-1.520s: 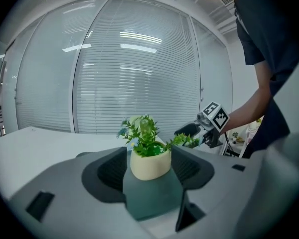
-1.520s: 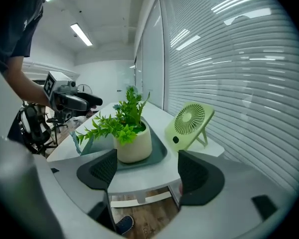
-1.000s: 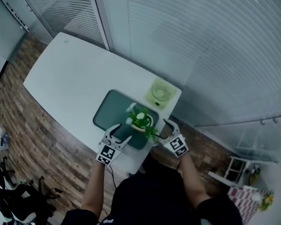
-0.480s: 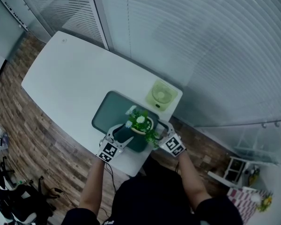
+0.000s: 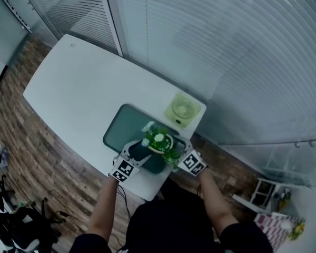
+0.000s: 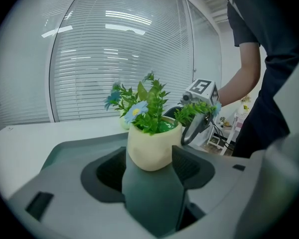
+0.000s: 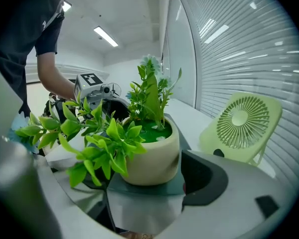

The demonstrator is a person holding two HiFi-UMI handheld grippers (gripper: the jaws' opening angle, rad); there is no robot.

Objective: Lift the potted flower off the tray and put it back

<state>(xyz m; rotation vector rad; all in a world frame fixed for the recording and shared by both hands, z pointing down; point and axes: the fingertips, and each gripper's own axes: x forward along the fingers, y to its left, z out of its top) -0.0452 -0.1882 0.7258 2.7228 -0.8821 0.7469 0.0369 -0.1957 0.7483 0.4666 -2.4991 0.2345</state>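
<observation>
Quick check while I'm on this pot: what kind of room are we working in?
Most likely an office or meeting room. There is a long white table, full-height slatted blinds running along behind it, and a small green desk fan standing on the table.

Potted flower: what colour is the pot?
The round flower pot is pale cream-yellow; the right gripper view shows it best.

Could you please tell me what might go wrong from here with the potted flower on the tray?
1. A leafy green sprig droops across the right gripper's open jaws, so closing may pinch leaves instead of the rounded cream pot, giving a weak hold.
2. The left gripper, also open, faces it across the same pot; the two could knock together.
3. The pale green desk fan stands beside the dark green tray; a swung pot might tip it.
</observation>
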